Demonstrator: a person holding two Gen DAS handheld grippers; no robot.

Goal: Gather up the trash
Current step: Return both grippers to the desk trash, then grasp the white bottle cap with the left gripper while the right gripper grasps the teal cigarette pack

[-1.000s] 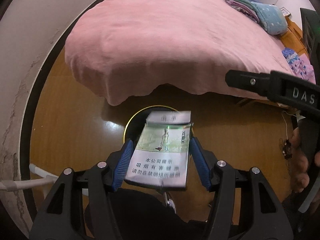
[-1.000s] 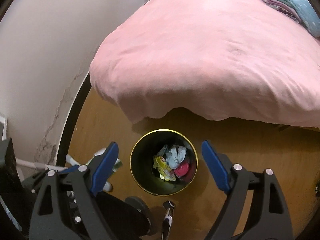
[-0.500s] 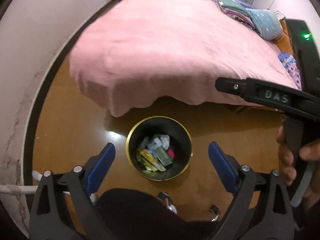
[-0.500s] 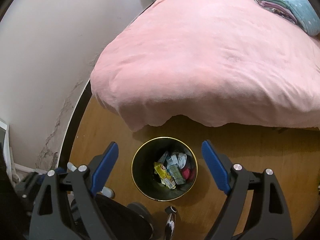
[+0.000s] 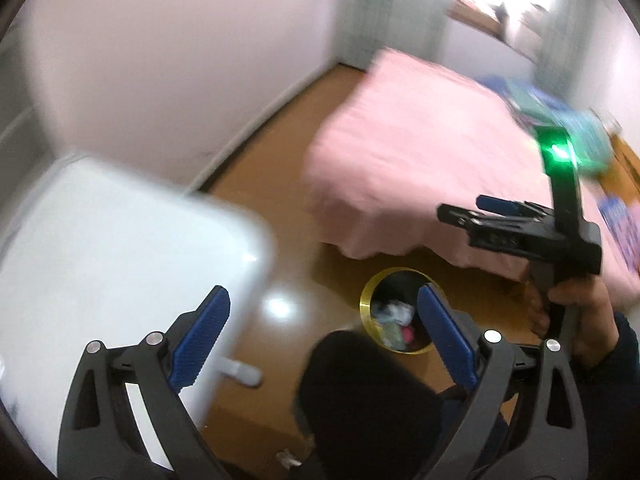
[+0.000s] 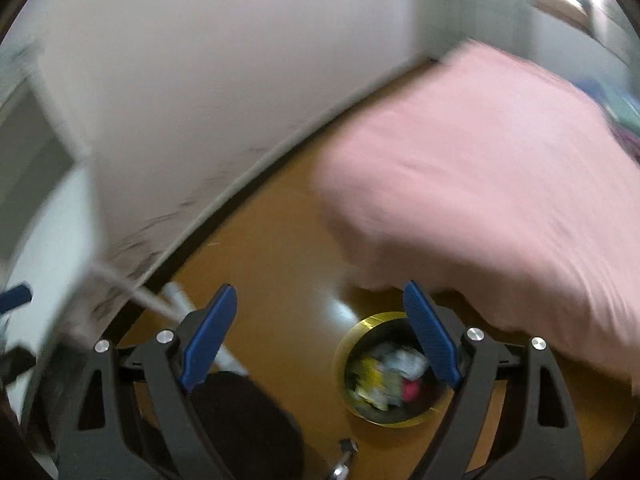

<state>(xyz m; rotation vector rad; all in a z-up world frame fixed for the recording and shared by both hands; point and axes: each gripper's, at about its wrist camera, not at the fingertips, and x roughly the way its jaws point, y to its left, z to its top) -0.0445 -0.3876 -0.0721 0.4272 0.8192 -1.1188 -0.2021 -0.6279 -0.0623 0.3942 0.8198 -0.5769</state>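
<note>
Jaws: left gripper point(image 5: 322, 330) spread wide, nothing between the pads; right gripper point(image 6: 320, 334) likewise spread and bare.
Bin point(image 5: 398, 316): round, black with gold rim, upright on the wood floor point(image 5: 280, 216), mouth facing up; no long axis.
Trash point(image 6: 394, 376): crumpled wrappers lie inside the bin, blurred.
Edges: pink bed point(image 5: 420, 152) corner overhangs just beyond the bin; white wall point(image 6: 224, 80) to the left.
Room: bare floor strip between wall and bed.
White table point(image 5: 104, 256): corner near left pad.
</note>
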